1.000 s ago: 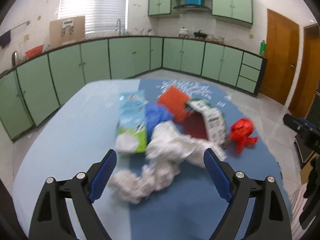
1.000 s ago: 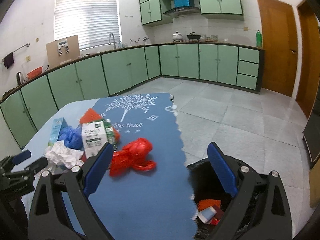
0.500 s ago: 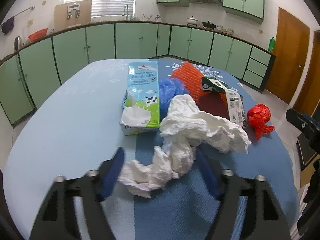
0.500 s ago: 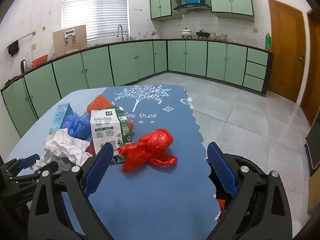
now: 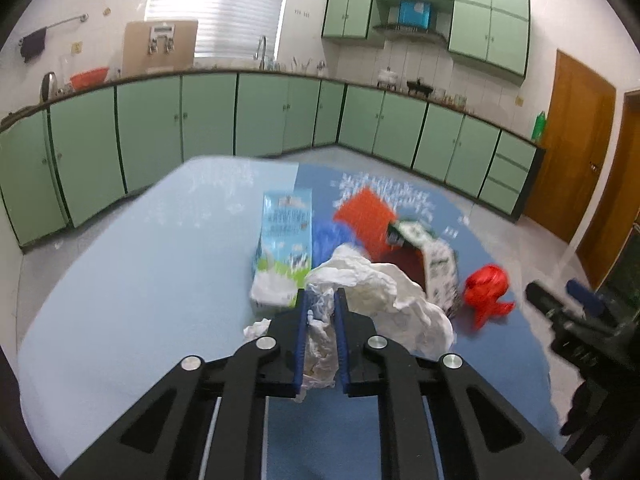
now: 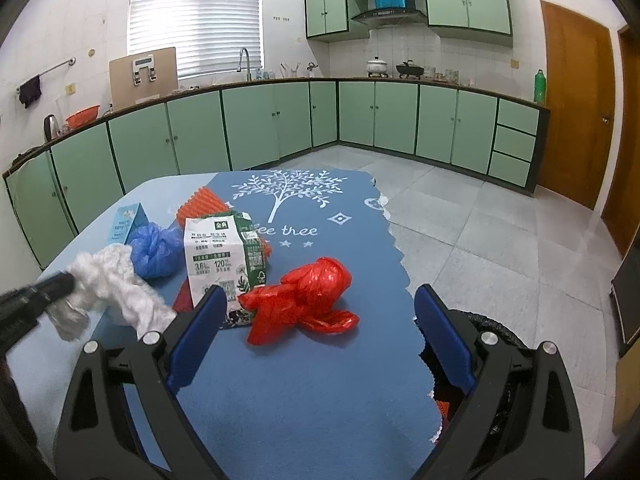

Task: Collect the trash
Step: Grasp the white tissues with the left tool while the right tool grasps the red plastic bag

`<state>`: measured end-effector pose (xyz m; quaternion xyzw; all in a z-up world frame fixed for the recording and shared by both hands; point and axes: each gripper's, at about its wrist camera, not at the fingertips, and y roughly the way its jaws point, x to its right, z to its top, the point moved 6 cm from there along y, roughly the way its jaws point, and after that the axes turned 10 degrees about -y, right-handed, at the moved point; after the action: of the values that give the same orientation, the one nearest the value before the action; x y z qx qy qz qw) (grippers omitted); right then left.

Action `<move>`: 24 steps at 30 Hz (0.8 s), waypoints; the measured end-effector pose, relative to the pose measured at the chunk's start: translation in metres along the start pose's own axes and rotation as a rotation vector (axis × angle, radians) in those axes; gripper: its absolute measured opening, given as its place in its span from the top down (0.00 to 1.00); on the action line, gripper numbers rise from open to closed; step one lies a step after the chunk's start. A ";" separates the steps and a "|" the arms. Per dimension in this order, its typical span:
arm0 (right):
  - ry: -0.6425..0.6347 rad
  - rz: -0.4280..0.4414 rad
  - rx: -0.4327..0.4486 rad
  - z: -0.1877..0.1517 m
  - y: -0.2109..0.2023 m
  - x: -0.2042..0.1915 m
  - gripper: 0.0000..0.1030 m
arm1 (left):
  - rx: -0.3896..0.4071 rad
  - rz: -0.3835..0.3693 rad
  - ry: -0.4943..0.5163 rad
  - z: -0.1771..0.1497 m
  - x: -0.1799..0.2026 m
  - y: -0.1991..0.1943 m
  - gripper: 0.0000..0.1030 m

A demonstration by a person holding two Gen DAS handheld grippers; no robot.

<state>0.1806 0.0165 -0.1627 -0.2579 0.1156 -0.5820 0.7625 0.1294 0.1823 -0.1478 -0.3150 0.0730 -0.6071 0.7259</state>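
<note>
Kitchen bench: left tongs pinching crumpled white paper; right tongs spread, idle. Next: carry paper to bin.

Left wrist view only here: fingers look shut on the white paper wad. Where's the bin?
Observer: Black-lined trash bin stands on the floor off the blue mat's scalloped edge, behind the right gripper's right finger.
Operator: Anything in it?
Observer: Yes, something orange shows inside.
Operator: Right gripper holding anything?
Observer: No, its fingers are wide open, with the red plastic bag lying between them on the mat.
Operator: Is my wad off the table?
Observer: Partly: from the right, the white paper wad hangs from the left gripper.
</note>
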 end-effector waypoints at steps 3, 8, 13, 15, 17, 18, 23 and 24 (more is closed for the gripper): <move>-0.002 0.008 0.004 0.001 -0.002 -0.002 0.10 | 0.036 -0.018 0.008 0.011 0.005 -0.007 0.87; -0.017 0.014 0.015 0.004 -0.007 -0.005 0.10 | 0.017 -0.092 -0.001 0.018 0.018 -0.002 0.87; -0.009 0.004 0.017 0.005 -0.007 0.001 0.10 | -0.040 -0.099 0.026 0.008 0.025 0.010 0.85; -0.012 0.004 0.015 0.006 -0.006 0.002 0.10 | -0.050 -0.086 0.024 0.005 0.022 0.013 0.80; -0.014 0.009 0.010 0.005 -0.004 0.001 0.11 | -0.052 -0.076 0.024 0.002 0.018 0.014 0.78; -0.013 0.014 0.006 0.004 -0.002 0.000 0.11 | -0.053 -0.071 0.022 0.001 0.016 0.015 0.77; -0.012 0.028 -0.032 0.000 0.013 -0.003 0.11 | -0.064 -0.054 0.012 0.000 0.010 0.020 0.72; -0.014 0.029 -0.036 -0.001 0.017 -0.004 0.11 | -0.065 -0.054 0.011 -0.001 0.009 0.021 0.70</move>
<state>0.1929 0.0229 -0.1727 -0.2742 0.1244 -0.5669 0.7668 0.1489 0.1749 -0.1573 -0.3370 0.0881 -0.6254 0.6983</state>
